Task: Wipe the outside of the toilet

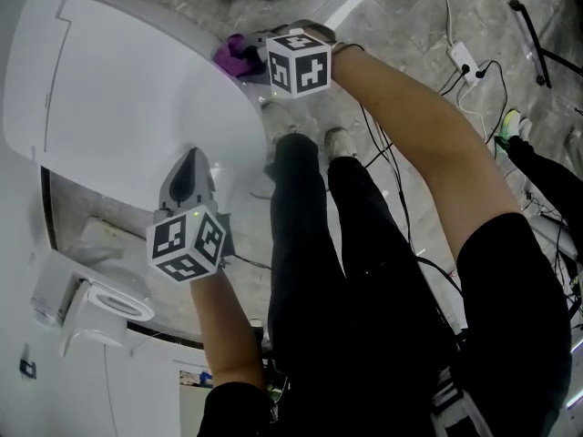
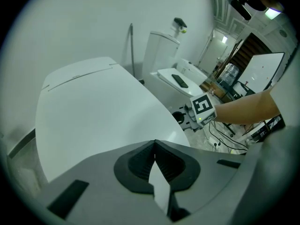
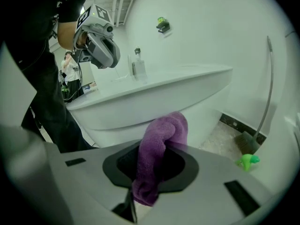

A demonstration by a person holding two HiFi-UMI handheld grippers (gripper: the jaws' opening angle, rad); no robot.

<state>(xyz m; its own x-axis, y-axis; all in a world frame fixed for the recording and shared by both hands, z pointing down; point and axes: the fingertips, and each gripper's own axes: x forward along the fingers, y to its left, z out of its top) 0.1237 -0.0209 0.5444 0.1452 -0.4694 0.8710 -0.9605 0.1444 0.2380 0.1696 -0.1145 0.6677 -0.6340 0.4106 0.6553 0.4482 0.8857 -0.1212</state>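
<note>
The white toilet's shut lid (image 1: 127, 89) fills the left of the head view. My left gripper (image 1: 192, 159) is shut and empty, its tips resting on the lid's near edge; in the left gripper view the lid (image 2: 93, 107) spreads beyond the left gripper (image 2: 154, 144). My right gripper (image 1: 262, 60) is at the lid's far rim, shut on a purple cloth (image 1: 237, 57). In the right gripper view the cloth (image 3: 164, 130) bulges out of the right gripper (image 3: 155, 146), pressed against the bowl's outer side (image 3: 154, 102) just under the rim.
The person's black-clad legs (image 1: 310, 244) stand close to the bowl. Cables and a power strip (image 1: 465, 57) lie on the floor to the right. A toilet brush (image 3: 248, 142) leans at the wall. A second toilet (image 2: 161, 53) stands behind.
</note>
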